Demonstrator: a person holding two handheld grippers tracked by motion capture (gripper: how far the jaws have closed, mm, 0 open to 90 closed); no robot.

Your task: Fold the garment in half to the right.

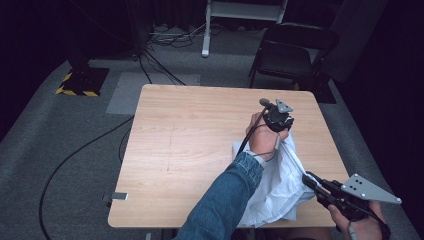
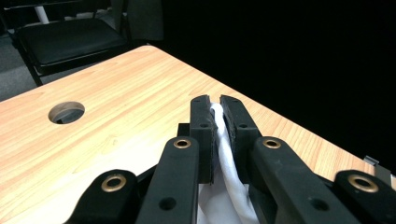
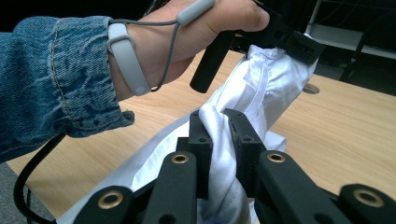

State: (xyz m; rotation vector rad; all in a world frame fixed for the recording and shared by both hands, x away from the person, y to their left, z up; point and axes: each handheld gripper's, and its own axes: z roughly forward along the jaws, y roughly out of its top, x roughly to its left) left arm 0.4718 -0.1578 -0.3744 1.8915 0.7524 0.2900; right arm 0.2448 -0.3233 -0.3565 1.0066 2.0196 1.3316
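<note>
White cloth (image 1: 277,187) lies bunched on the near right part of the counter (image 1: 190,145) in the high view, stretched between two hand-held grippers: the left hand-held gripper (image 1: 284,131), reached across on a denim sleeve (image 1: 225,200), grips its far end, and the right hand-held gripper (image 1: 306,177) grips its near right edge. In the left gripper view, the jaws stand nearly closed with a narrow fold of the cloth (image 2: 224,154) pinched between them, the bare counter (image 2: 116,121) and its round cable hole (image 2: 66,112) beyond. In the right gripper view, the jaws are likewise drawn in on a thick twisted bunch of cloth (image 3: 219,154), which runs up taut to the other hand-held gripper (image 3: 285,42) held above the counter (image 3: 345,126). By my reading, the step in hand is lifting and spreading the cloth. The next move calls for drawing both ends apart evenly, keeping both grips firm so that neither fold slips.
</note>
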